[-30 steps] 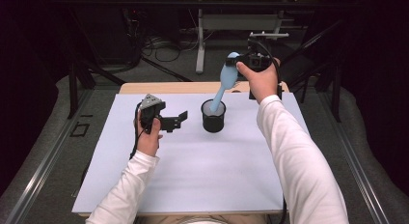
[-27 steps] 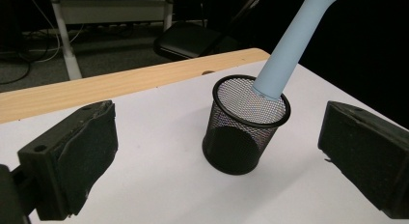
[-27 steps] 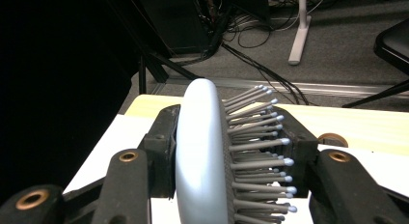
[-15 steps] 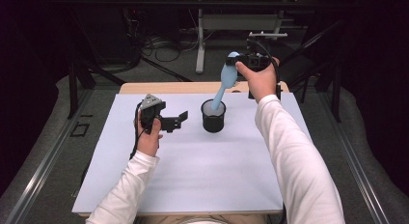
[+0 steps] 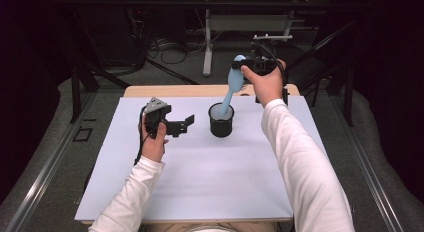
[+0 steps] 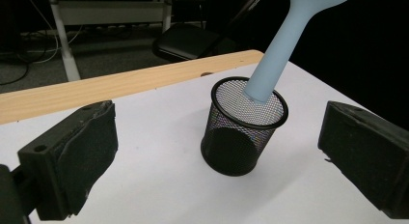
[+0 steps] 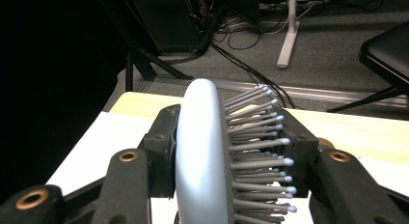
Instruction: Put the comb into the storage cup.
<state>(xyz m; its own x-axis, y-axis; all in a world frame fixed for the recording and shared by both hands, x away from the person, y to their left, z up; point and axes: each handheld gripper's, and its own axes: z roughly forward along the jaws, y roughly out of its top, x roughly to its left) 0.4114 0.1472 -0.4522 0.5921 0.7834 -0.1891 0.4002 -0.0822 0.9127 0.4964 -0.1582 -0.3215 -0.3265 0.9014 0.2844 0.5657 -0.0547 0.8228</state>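
White sheeting covers my table (image 5: 200, 192), with dark floor, cables and desk legs toward twelve o'clock. My right gripper (image 5: 248, 67) is clamped on the blue hairbrush (image 5: 234, 82) by its head, handle end dipped inside the mesh cup (image 5: 221, 121). My left gripper (image 5: 186, 124) waits at the cup's nine o'clock, jaws apart, holding nothing. I reckon releasing now risks tipping the light cup, since the brush leans toward one o'clock.
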